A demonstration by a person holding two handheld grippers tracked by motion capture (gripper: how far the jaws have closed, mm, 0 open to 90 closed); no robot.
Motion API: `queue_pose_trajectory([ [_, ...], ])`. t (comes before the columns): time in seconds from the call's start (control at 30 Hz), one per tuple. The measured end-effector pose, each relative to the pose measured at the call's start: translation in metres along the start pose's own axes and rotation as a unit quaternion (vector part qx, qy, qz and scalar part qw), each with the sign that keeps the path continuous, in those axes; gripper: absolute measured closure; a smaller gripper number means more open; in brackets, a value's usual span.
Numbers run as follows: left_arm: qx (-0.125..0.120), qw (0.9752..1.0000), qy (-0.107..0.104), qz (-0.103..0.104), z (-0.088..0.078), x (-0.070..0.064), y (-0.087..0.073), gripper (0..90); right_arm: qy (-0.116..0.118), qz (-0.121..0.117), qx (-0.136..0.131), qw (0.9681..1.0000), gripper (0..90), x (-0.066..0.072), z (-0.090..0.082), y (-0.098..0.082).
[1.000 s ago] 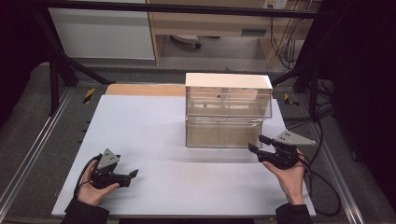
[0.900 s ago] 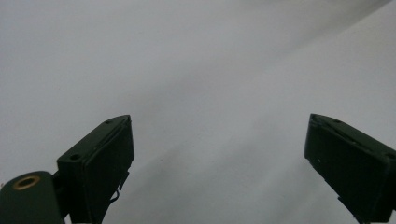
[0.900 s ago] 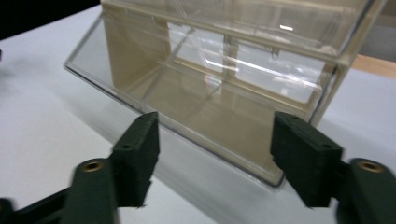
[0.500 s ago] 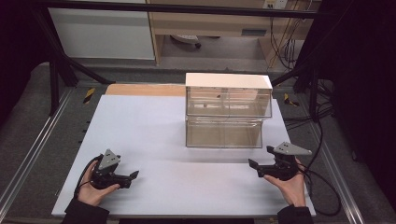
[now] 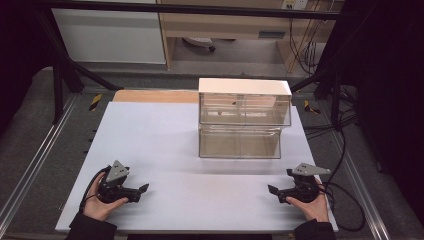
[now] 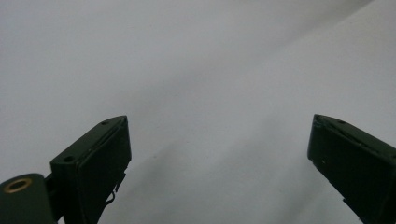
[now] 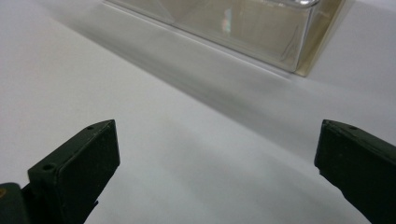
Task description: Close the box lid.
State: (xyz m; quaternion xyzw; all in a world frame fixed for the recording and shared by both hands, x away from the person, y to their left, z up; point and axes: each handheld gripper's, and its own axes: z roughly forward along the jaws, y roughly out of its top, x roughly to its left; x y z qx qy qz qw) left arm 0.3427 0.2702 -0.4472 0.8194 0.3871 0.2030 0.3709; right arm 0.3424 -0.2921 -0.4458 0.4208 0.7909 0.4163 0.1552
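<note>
Right gripper (image 5: 274, 190) low over table (image 5: 165, 135), jaws spread

I see the clear two-tier drawer box (image 5: 243, 120) upright at the far right-of-middle of my white worktop (image 5: 150, 150), drawers shut.

The black two-jaw left gripper (image 5: 142, 189) carries a grey three-cornered plate at its 12 o'clock, as does the black right gripper (image 5: 272, 190). A black cable loops at each one's outer side. Dark sleeves cover both wrists. Flat jaw pads show small screw holes.
</note>
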Motion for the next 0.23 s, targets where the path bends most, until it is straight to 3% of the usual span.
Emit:
queue_pose_trajectory([
  [0.23,0.001,1.0,-0.002,0.0,-0.0004,0.0002,0.0004,6.2,0.003,-0.003,0.01,0.9999,0.6,0.0003,0.0028,-0.0029],
])
